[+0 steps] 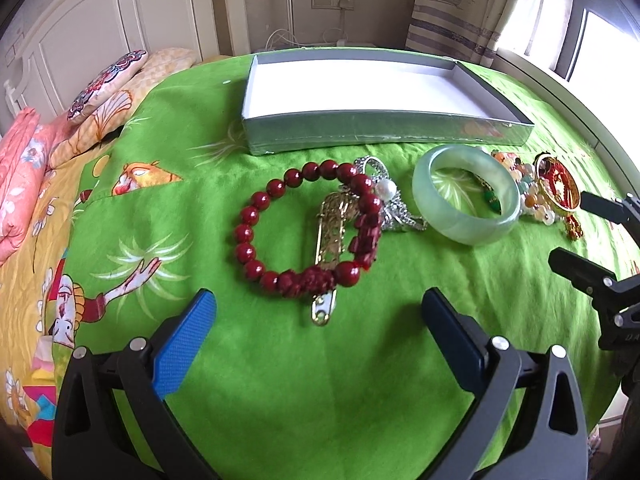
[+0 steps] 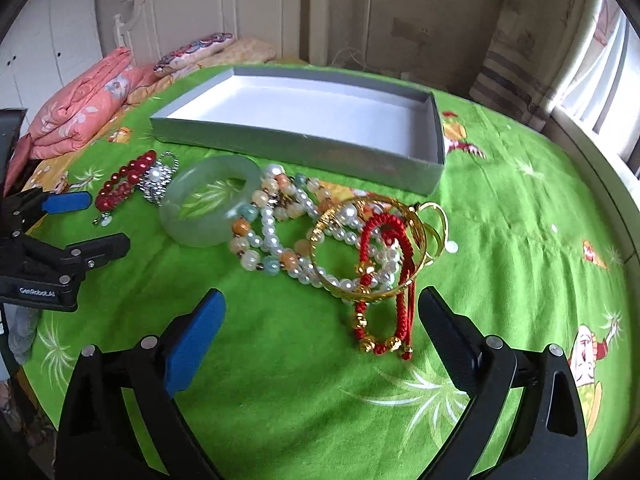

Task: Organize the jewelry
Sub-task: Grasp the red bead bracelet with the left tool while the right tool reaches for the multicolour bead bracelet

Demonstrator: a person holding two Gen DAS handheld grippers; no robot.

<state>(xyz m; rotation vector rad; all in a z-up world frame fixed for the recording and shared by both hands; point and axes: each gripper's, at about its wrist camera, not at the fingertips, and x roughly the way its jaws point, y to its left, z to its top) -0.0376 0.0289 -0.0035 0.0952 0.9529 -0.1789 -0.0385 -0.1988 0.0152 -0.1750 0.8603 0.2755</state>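
Jewelry lies in a row on the green bedspread before an empty grey box (image 1: 384, 128) with a white inside, also in the right wrist view (image 2: 304, 144). A red bead bracelet (image 1: 256, 236) lies over a gold pin (image 1: 326, 308), beside a silver pearl brooch (image 1: 386, 190) and a jade bangle (image 1: 464, 224). My left gripper (image 1: 318, 308) is open and empty just short of the red bracelet. My right gripper (image 2: 320, 306) is open and empty just short of a gold bangle (image 2: 372, 294), a red cord bracelet (image 2: 362, 320) and pearl strands (image 2: 264, 240). The jade bangle (image 2: 180, 208) lies left of them.
Folded pink bedding (image 2: 80, 108) and pillows (image 1: 108, 80) lie at the left by the headboard. A window and curtain (image 1: 480, 8) are at the right. The right gripper (image 1: 592, 240) shows at the right edge of the left wrist view; the left gripper (image 2: 92, 224) shows in the right wrist view.
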